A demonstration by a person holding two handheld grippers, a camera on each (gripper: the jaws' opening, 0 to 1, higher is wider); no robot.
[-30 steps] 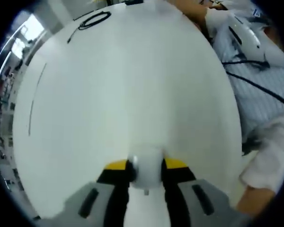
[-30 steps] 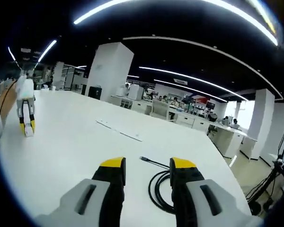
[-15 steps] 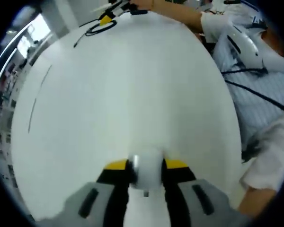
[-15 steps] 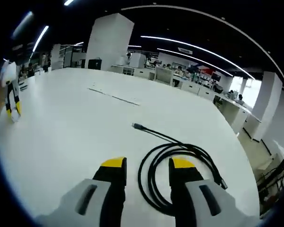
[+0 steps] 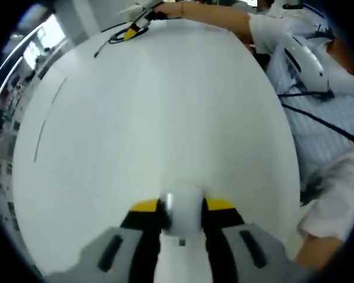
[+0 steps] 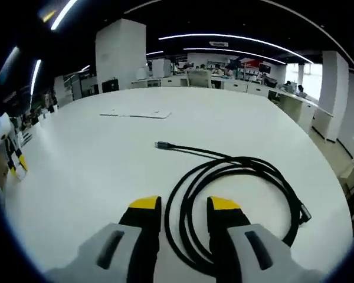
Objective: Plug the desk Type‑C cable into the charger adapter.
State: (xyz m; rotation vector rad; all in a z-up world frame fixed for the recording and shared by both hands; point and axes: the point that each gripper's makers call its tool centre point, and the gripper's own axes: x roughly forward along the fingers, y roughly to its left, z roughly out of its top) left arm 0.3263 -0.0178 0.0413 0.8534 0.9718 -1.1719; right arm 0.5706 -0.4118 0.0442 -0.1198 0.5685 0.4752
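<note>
One white charger adapter (image 5: 182,213) sits squeezed between the left gripper (image 5: 182,207) jaws in the left gripper view, its long side running along them over the white table (image 5: 165,118). In the right gripper view, the right gripper (image 6: 181,206) is open over the coiled black cable (image 6: 236,177) (its plug (image 6: 163,145) points left, away from the loop). Office desks (image 6: 224,79) stand behind.

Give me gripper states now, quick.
Left gripper: shut on the white charger adapter.
Right gripper: open, jaws straddling the black cable coil, gripping nothing.
</note>
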